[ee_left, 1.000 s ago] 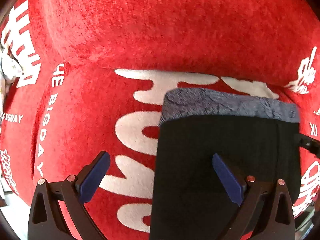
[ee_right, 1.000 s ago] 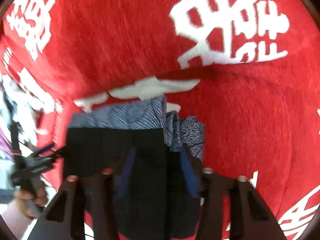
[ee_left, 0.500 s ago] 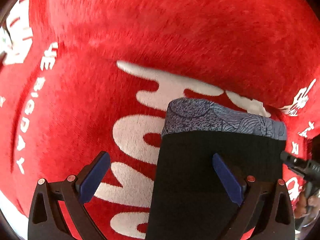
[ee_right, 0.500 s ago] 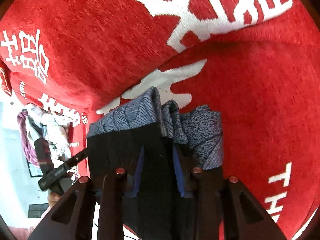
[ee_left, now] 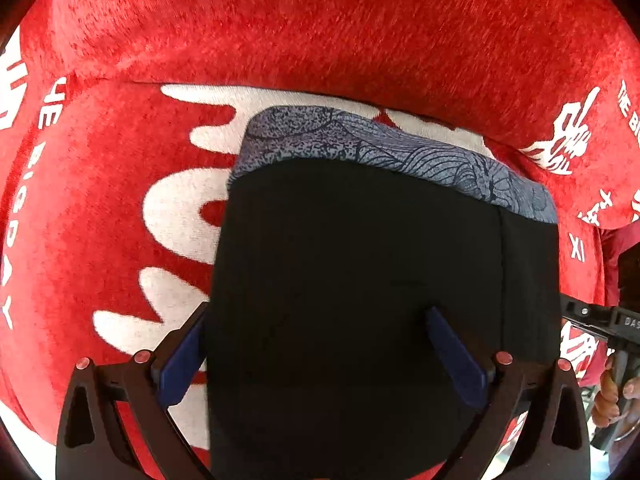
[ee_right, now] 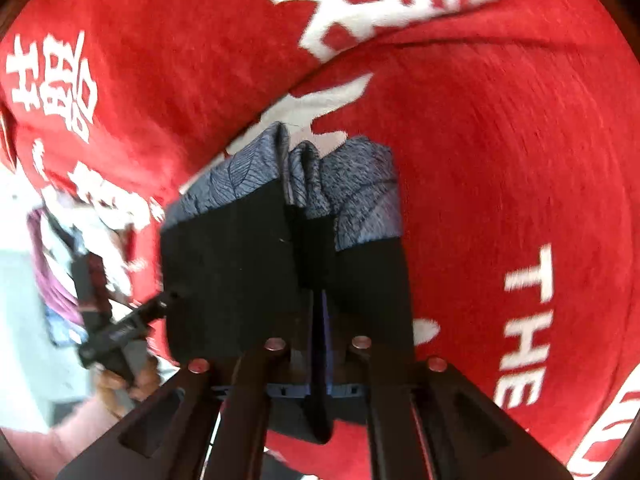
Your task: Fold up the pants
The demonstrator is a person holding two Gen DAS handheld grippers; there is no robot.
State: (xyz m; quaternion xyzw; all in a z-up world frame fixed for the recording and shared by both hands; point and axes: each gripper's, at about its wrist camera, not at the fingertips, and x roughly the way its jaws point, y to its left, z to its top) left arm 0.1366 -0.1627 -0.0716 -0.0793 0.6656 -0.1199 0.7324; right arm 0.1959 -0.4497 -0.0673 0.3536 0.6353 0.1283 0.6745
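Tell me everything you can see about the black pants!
The black pants are a folded, soft-looking bundle with a blue-grey patterned band along the far edge, lying over a fuzzy red cover with white lettering. The right gripper has its jaws shut on a fold of them. The left gripper is open, one finger over the cloth, the other tucked behind its edge.

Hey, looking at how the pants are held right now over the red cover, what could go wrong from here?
1. Only the right gripper is shut on the pants; the left gripper is open around them. One pinch point may let the fabric slip or swing.
2. The patterned band looks bunched at the right gripper, so the fold could set uneven.
3. The right wrist view is blurred; fast motion over the cover may shake layers apart.
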